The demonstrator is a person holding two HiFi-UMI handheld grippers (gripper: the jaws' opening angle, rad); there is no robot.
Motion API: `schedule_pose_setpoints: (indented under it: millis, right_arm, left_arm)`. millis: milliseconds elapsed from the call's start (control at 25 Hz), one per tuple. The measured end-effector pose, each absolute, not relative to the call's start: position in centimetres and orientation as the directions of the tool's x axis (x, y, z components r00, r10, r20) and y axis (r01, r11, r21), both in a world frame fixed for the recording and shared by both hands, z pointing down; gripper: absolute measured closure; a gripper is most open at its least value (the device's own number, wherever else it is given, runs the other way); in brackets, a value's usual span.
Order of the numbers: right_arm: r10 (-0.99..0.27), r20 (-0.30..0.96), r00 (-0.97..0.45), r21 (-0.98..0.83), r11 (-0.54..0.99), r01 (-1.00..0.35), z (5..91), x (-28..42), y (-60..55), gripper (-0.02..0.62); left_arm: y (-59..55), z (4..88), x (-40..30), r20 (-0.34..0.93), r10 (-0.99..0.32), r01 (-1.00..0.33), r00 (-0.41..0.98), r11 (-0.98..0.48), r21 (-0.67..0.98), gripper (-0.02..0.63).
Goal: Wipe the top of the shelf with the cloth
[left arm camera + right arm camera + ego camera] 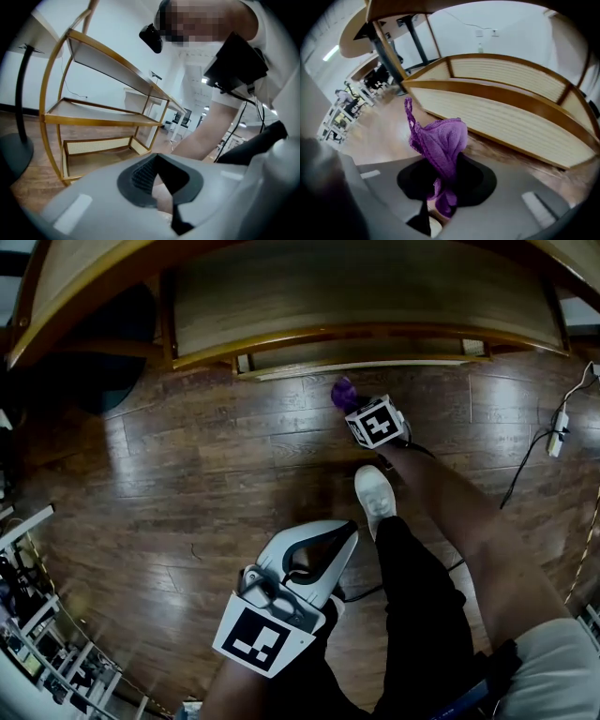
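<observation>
A purple cloth sticks up bunched from my right gripper, whose jaws are shut on it. In the head view that right gripper hangs low over the wood floor, with the cloth at its tip just in front of the shelf's bottom rail. The shelf has a gold frame and pale wood boards. It fills the top of the head view and lies straight ahead in the right gripper view. My left gripper is held back near my body, shut and holding nothing. Its own view looks over the left gripper at the shelf from the side.
A white shoe and a dark trouser leg stand between the two grippers. A power strip with cable lies on the floor at right. A dark round table base sits left of the shelf. Metal racks line the lower left.
</observation>
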State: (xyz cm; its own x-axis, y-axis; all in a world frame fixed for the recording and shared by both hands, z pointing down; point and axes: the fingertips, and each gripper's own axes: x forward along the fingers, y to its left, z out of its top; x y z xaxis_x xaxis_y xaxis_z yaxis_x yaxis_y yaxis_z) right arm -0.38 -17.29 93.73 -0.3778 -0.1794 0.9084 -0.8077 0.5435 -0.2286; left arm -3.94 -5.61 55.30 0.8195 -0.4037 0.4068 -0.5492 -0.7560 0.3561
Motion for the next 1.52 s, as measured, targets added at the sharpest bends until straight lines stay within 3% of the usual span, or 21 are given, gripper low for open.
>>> schedule_pose_setpoints:
  millis: [160,280,560,880,1360,1520]
  right_arm:
    - [-0.128,0.859,-0.496,-0.299,0.661,-0.688,94.2,-12.5,-17.9,0.499]
    - [-0.121,0.836,-0.536,-0.310,0.702,-0.642,95.2,-17.9,-18.9,0.499]
    - [-0.126,0.862,-0.492,-0.263,0.719,-0.644,97.4,-19.0,-21.0,0.499]
    - [-0.225,0.908,-0.352,-0.139,0.634,-0.761,97.3,-8.1,-23.8,0.499]
    - [-0.301,0.952,-0.047,0.079,0.393,-0.916,97.1,18.2,-24.6,0.499]
    - [-0.270,0.962,0.038,0.124,0.308,-0.943,97.5,25.6,-23.4,0.499]
  left_arm:
    - [-4.7,55.9,-7.4,0.437,-0.457,-0.610,0.775,-0.719,0.332,0.588]
    - [-4.1,57.0,-9.7,0.453,-0.486,-0.648,0.747,-0.685,0.333,0.588]
    - [-4.5,58.2,-11.6,0.425,-0.527,-0.670,0.736,-0.660,0.341,0.588]
    - [-5.4,58.1,-8.0,0.389,-0.454,-0.587,0.802,-0.720,0.370,0.588]
    - [-6.1,58.0,-2.1,0.390,-0.272,-0.426,0.880,-0.816,0.391,0.588]
    - [-6.0,58.4,-0.7,0.396,-0.238,-0.401,0.887,-0.822,0.403,0.588]
